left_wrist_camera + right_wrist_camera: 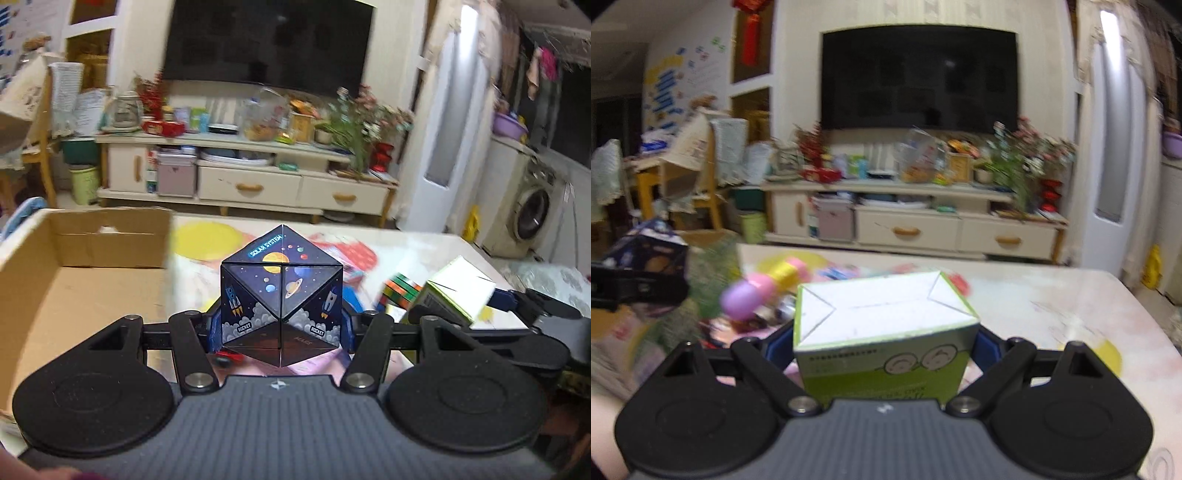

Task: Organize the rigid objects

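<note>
Holding: the left gripper (280, 325) pinches a dark, glossy folding cube printed with planets and rockets (280, 295), a blue pad pressed to each side; the cube is lifted clear of the table.
Right grip: the right gripper (884, 347) clamps a green and white cardboard carton with a cartoon face (886, 332), fingers spread wide against its two sides, white flap end up.
Cut off: the carton's lower part drops behind the gripper body at 6 o'clock in the right wrist view; its small print is unreadable.
Blurred: in the right wrist view the toys on the table are smeared; a pink, yellow and lilac plastic toy (759, 291) at 10 o'clock of the carton is only roughly shaped.
Half seen: the left gripper and its cube show at the right view's 9 o'clock edge, partly out of frame.
Box: an open brown cardboard box (92, 266) lies at 9 o'clock of the cube in the left view; its near wall runs out of frame and a pale thing inside is too small to tell.
Beside: a multicoloured twisty puzzle cube (400, 291) sits at 3 o'clock of the held cube, half covered by the carton.
Surface: a pale table with a colourful printed cover (1052, 306).
Behind: a dark wall-mounted television (269, 40) at 12 o'clock above a cluttered cream cabinet (251, 181).
</note>
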The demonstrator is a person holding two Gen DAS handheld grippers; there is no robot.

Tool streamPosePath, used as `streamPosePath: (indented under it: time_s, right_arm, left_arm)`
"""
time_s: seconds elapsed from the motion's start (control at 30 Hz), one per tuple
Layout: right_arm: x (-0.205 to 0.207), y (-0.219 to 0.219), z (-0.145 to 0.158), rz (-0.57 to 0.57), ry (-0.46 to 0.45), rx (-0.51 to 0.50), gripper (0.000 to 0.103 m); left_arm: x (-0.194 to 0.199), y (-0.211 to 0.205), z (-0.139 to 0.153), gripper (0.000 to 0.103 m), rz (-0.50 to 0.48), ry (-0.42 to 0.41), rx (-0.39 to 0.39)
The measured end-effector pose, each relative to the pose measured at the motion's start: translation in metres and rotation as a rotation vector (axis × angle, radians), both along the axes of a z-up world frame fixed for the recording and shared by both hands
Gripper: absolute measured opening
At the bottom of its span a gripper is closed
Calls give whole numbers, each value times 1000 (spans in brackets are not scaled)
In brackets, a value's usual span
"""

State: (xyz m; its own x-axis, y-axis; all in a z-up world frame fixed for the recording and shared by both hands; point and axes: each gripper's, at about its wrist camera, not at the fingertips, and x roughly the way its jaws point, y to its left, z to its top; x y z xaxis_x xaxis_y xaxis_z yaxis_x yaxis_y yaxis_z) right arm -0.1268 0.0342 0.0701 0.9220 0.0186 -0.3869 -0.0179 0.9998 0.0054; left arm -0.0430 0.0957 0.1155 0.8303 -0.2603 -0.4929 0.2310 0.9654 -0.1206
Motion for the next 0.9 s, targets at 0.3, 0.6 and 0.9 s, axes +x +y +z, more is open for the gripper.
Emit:
streamPosePath:
  time_s: [0.3, 0.6, 0.9]
  right_arm:
    - [18, 89, 33, 248, -78, -29, 92]
    - [43, 166, 23, 477, -71, -100, 92]
    - [56, 193, 5, 526, -25, -112, 92]
  left_arm:
    - [20, 70, -3, 70, 283, 4, -51]
    - [42, 113, -15, 69, 472, 109, -76]
    - [39, 126, -8, 69, 548, 160, -92]
